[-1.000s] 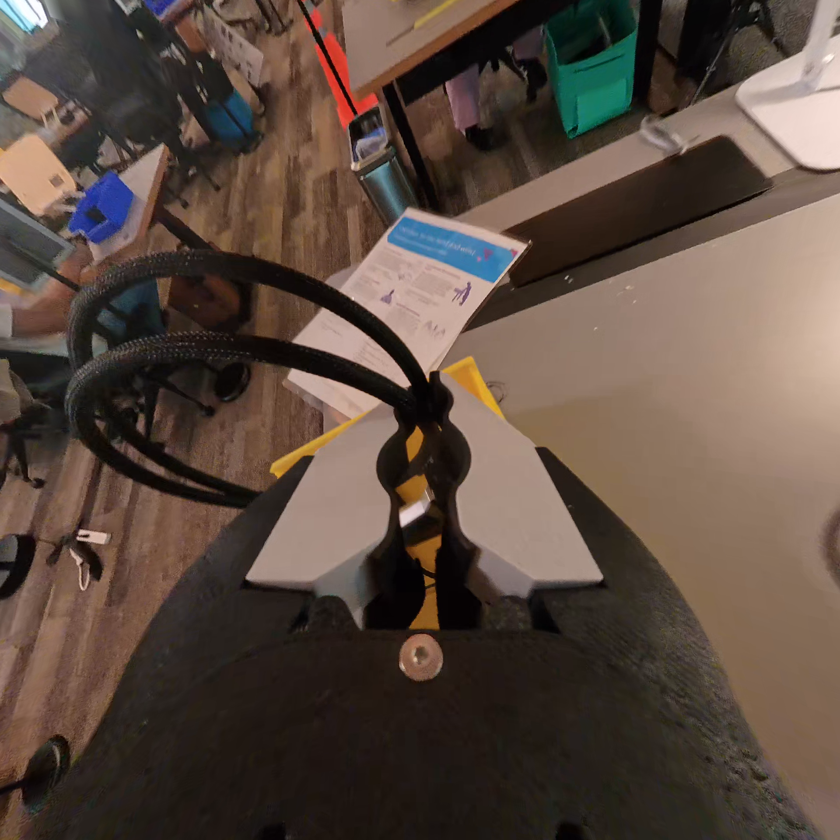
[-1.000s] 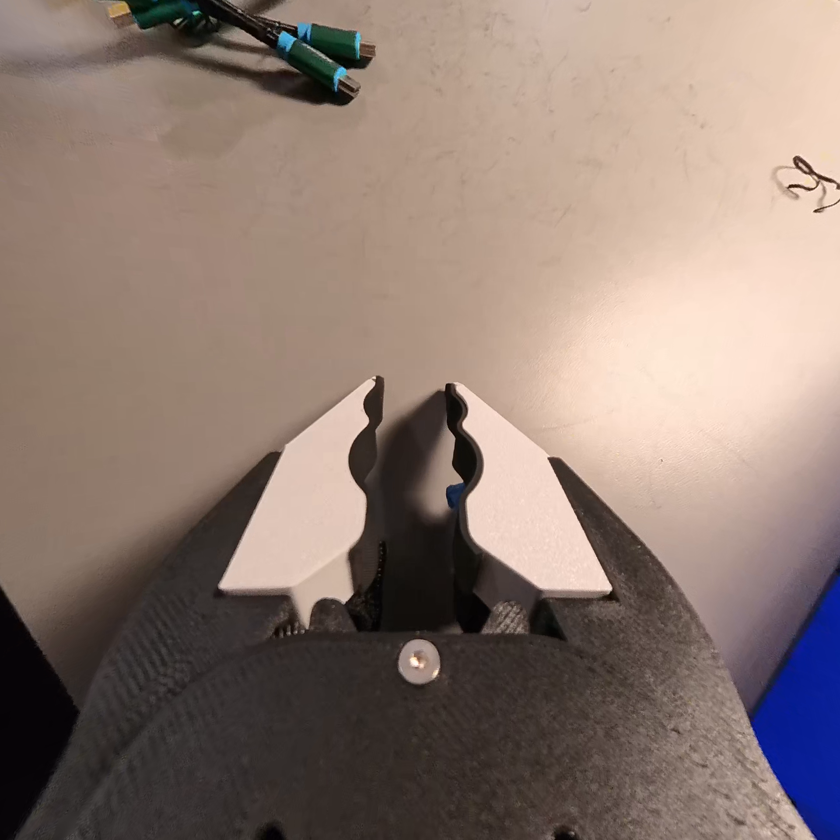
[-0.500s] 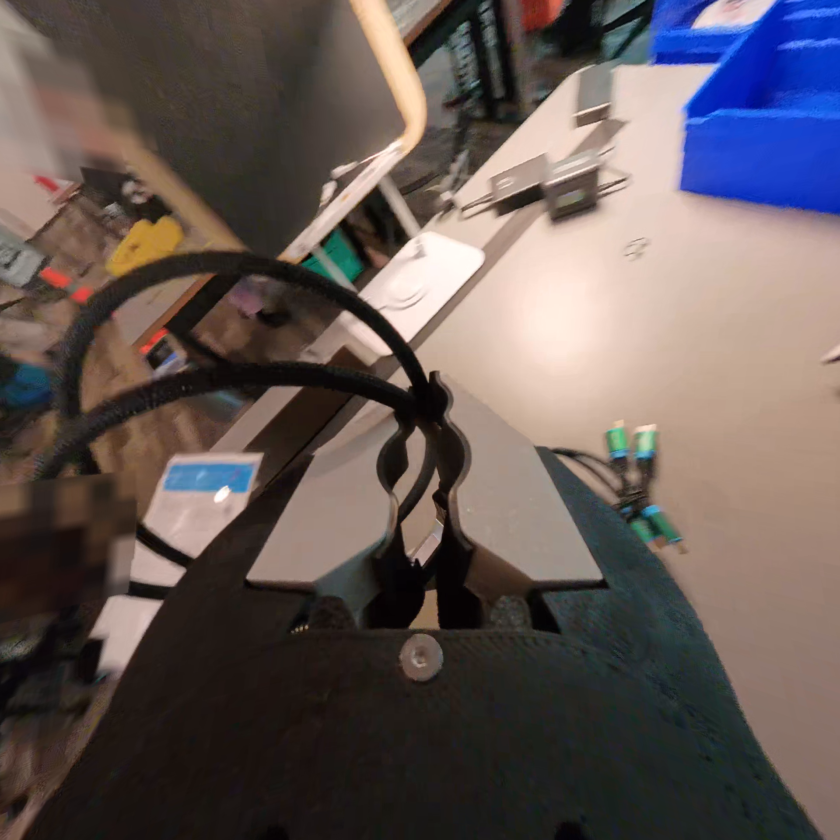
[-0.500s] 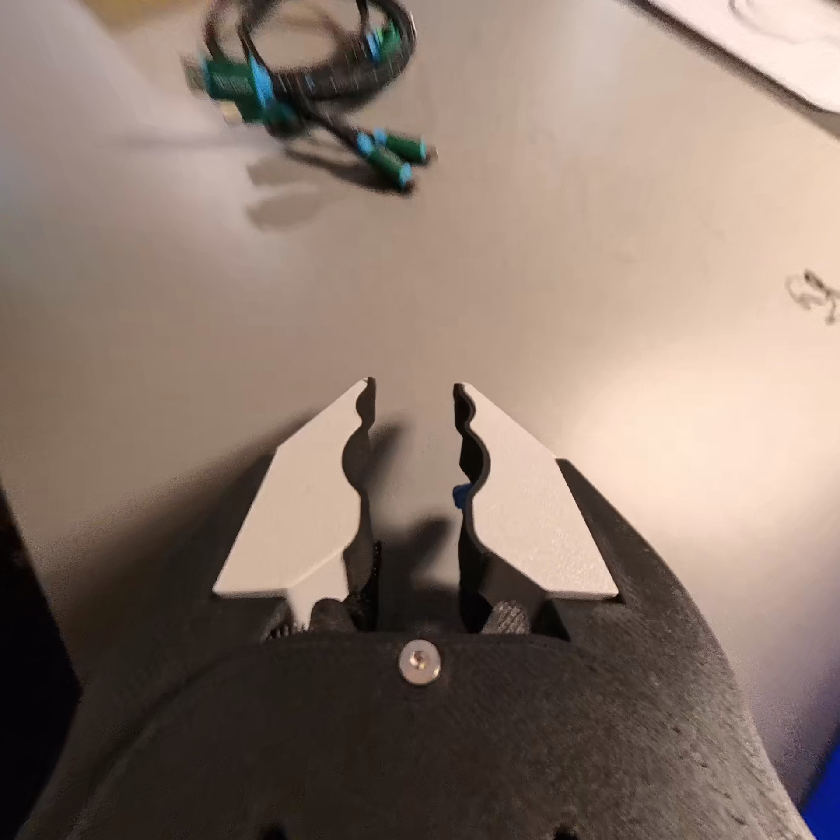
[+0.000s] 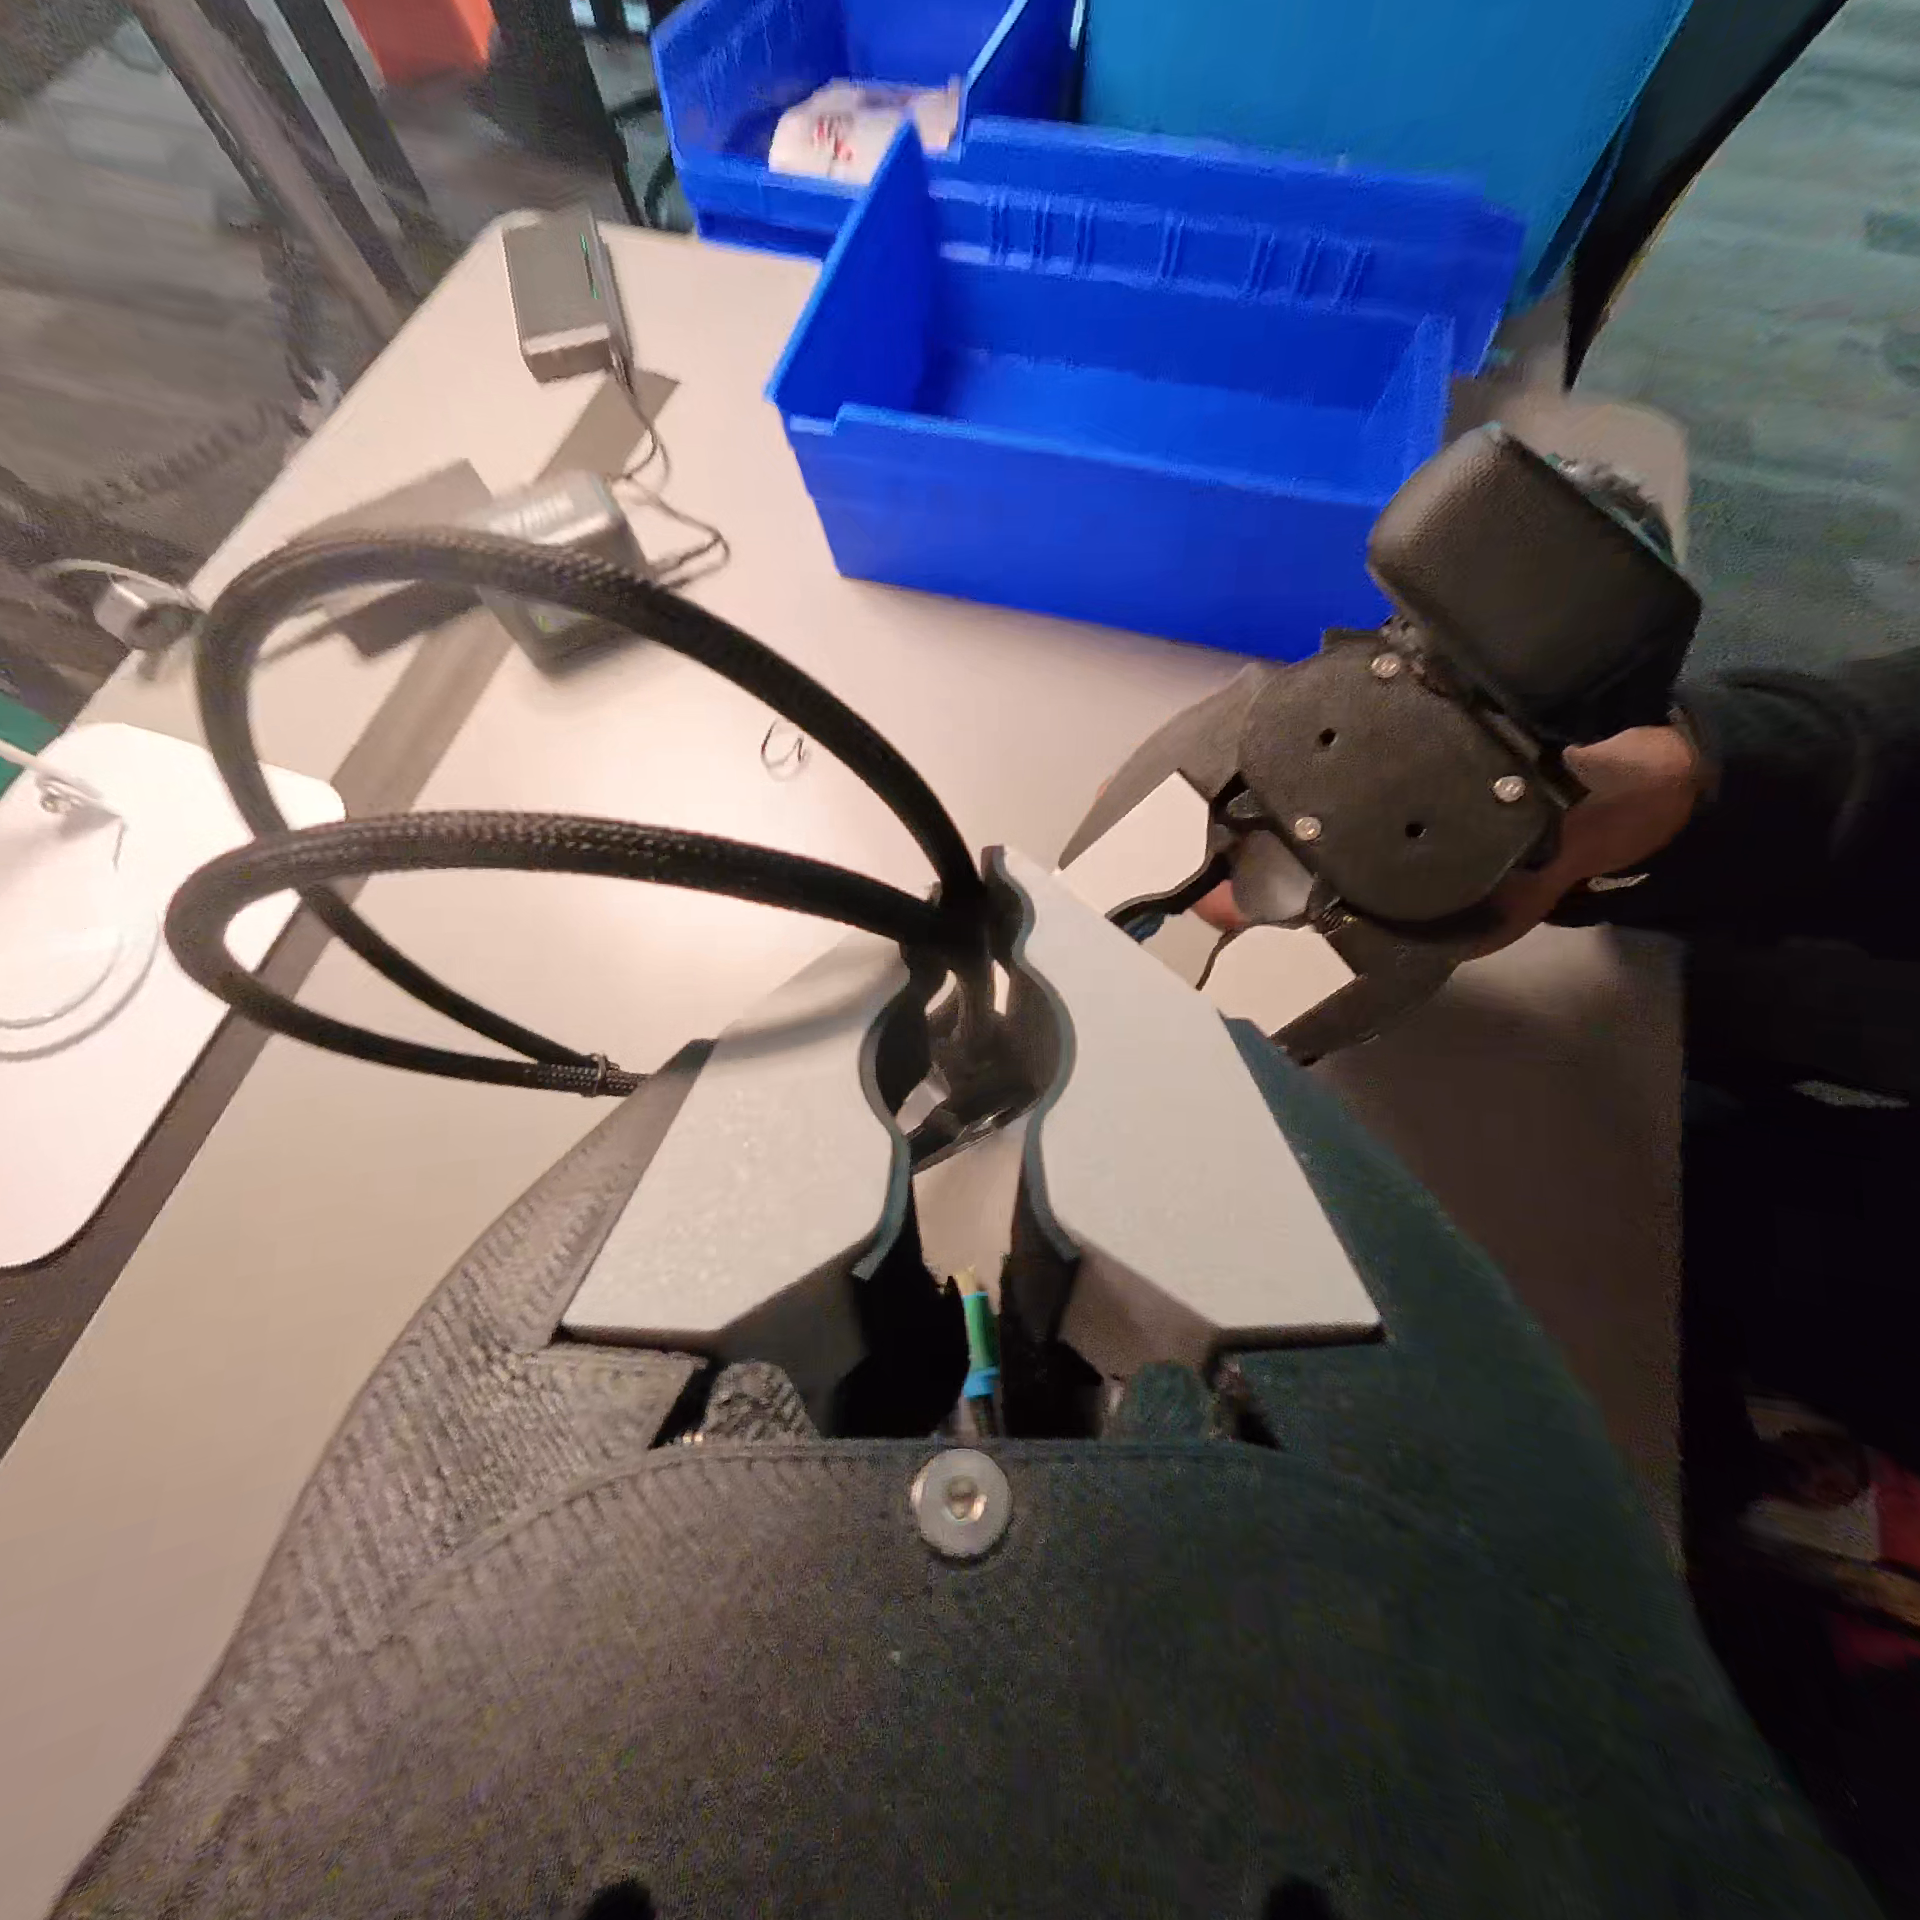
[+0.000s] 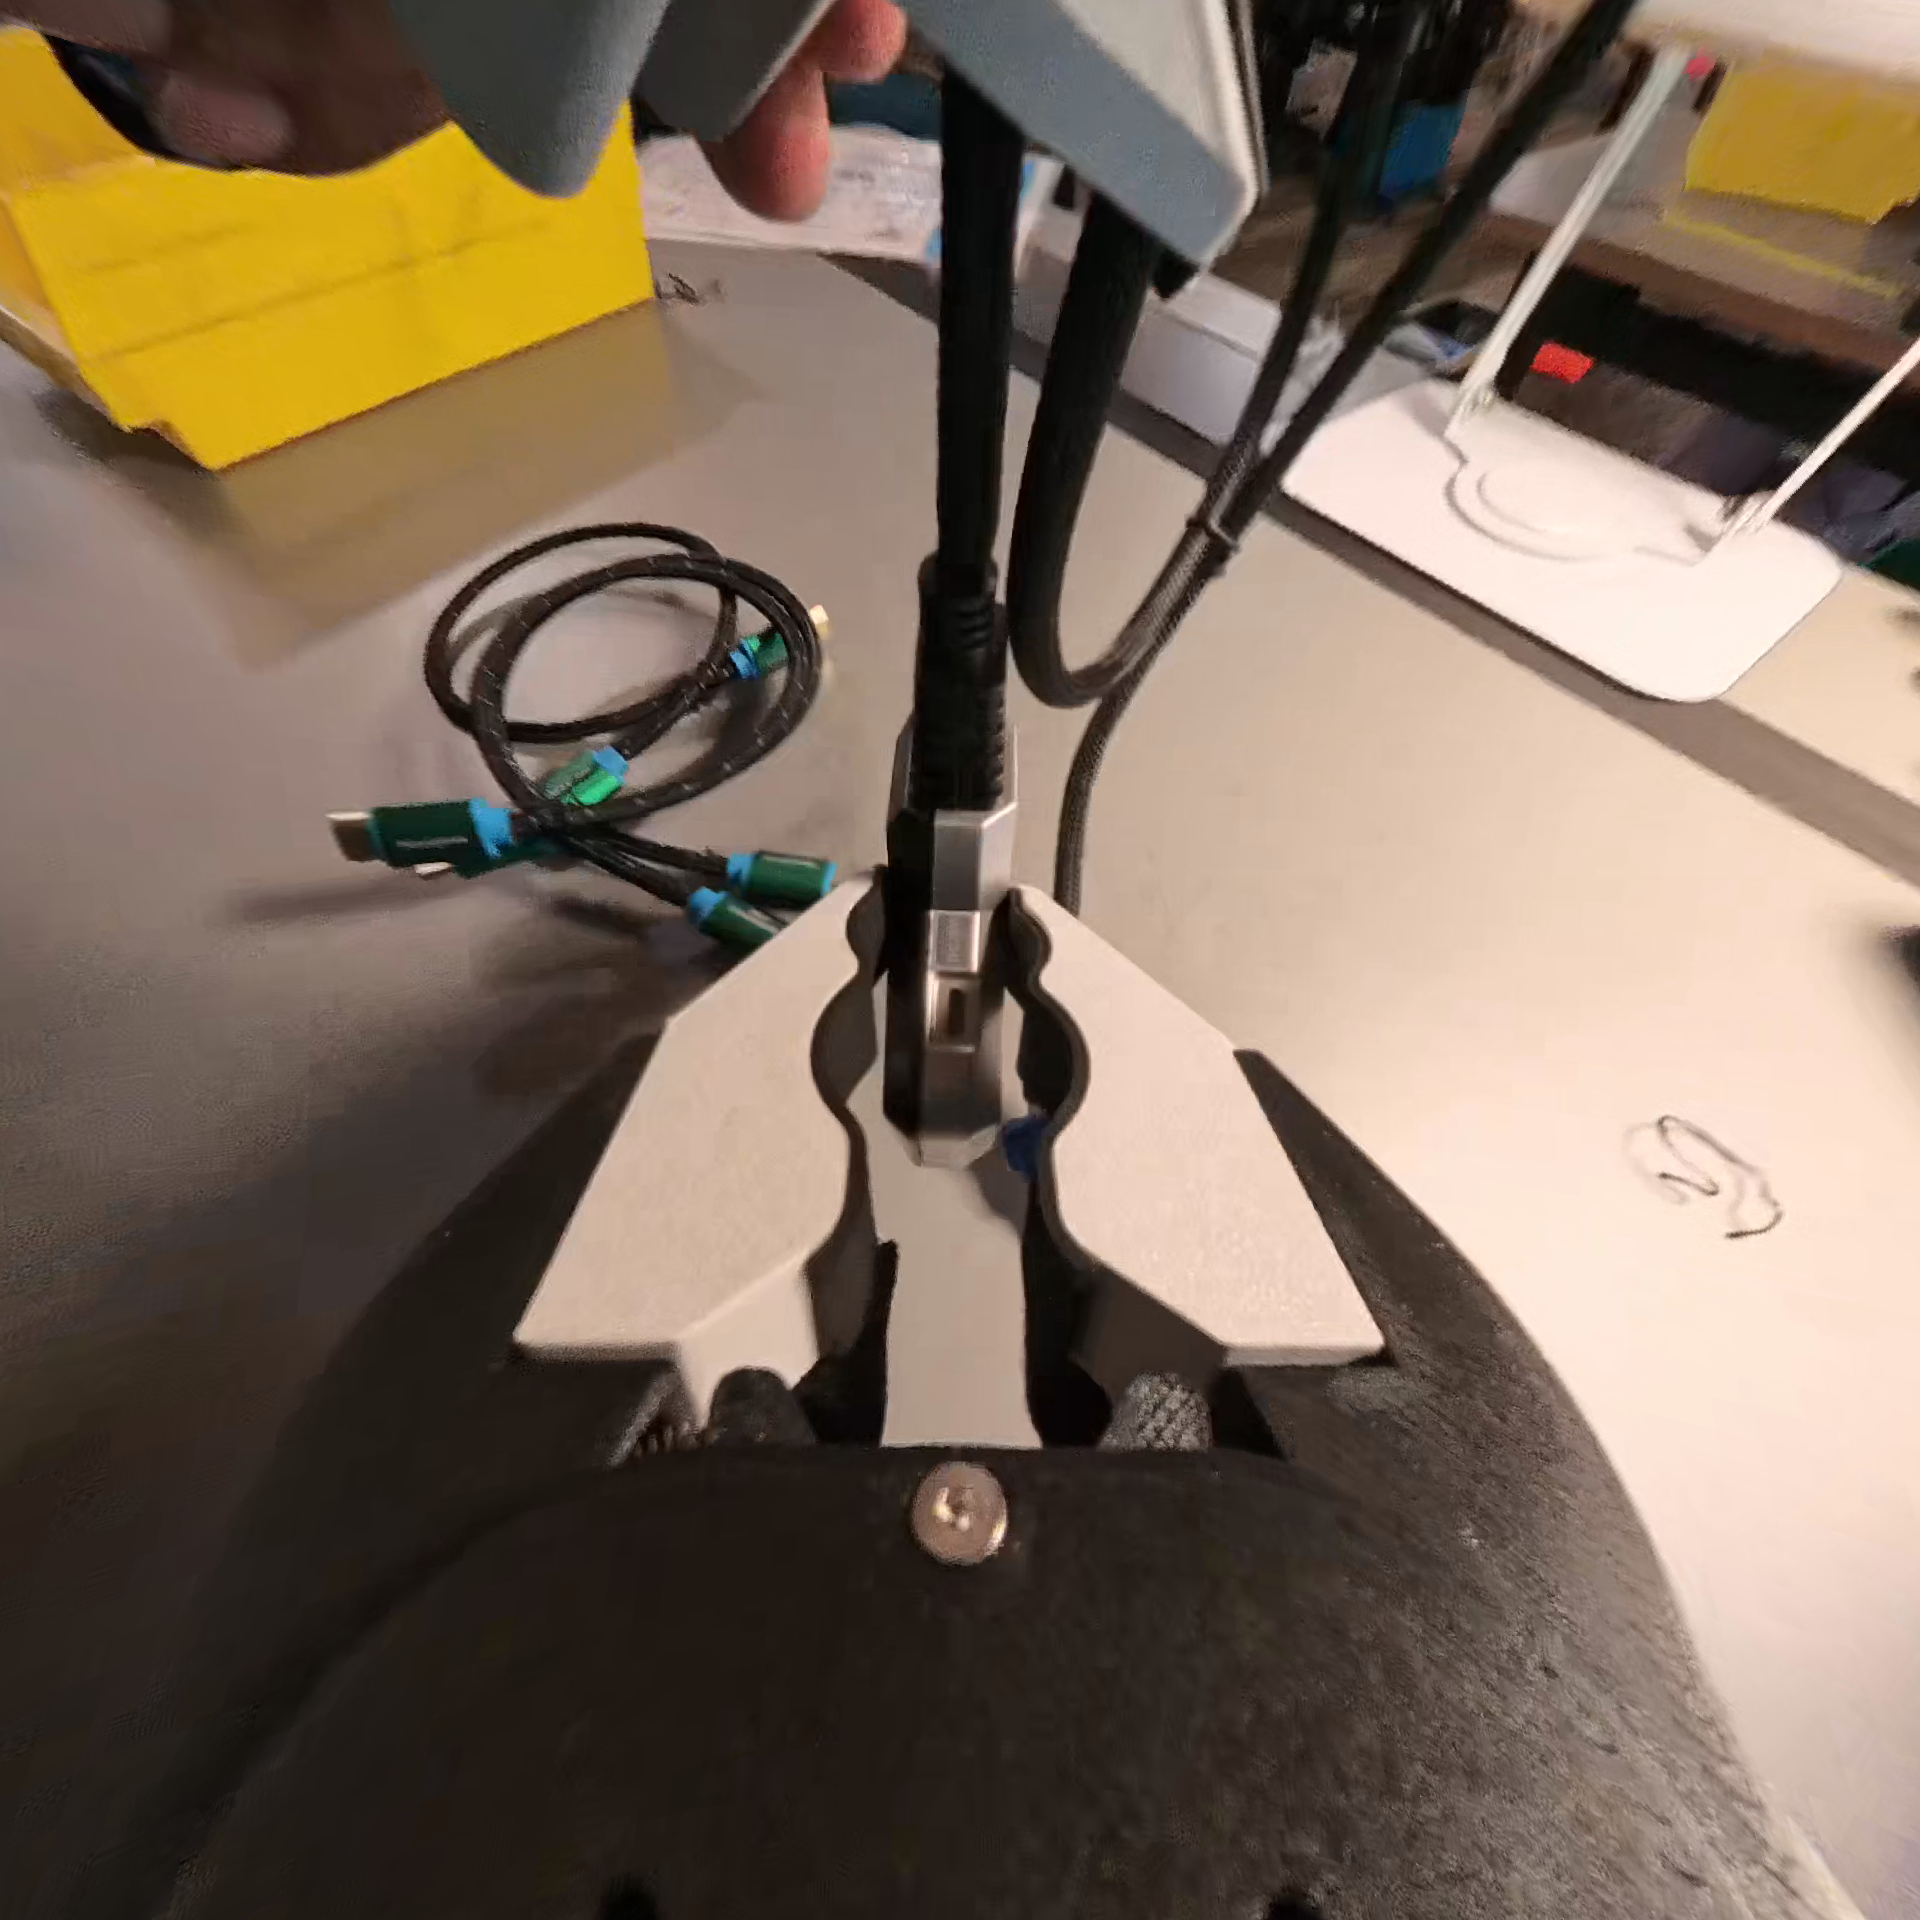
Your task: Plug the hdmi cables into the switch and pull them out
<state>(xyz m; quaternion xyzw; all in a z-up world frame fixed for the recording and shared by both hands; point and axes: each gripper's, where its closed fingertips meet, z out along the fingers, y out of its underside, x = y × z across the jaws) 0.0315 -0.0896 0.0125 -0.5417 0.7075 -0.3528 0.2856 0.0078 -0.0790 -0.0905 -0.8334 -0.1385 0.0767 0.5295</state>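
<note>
My left gripper point(image 5: 982, 883) is shut on a thick black braided cable point(image 5: 540, 831) that loops out to the left. In the right wrist view this cable point(image 6: 966, 416) hangs down from the left gripper's grey fingers point(image 6: 1122, 125) and ends in a small silver hdmi switch point(image 6: 951, 997). My right gripper point(image 6: 945, 914) is closed on the switch from both sides, just above the table. It also shows in the left wrist view point(image 5: 1174, 904), held by a hand. A bundle of hdmi cables point(image 6: 623, 790) with green and blue plugs lies on the table to the left.
Blue bins point(image 5: 1101, 457) stand at the back of the grey table point(image 5: 312, 1351), with two small dark boxes point(image 5: 561, 291) beside them. A white monitor stand base point(image 6: 1558, 520) is at the right, a yellow bin point(image 6: 312, 281) at the left. A twist tie point(image 6: 1704, 1184) lies near my right gripper. The grippers' ends are close to 10 cm from one another.
The left gripper swung from over the floor to over the table, carrying the cable and switch. The right gripper tilted up, narrowed its fingers and now has the switch between them.
</note>
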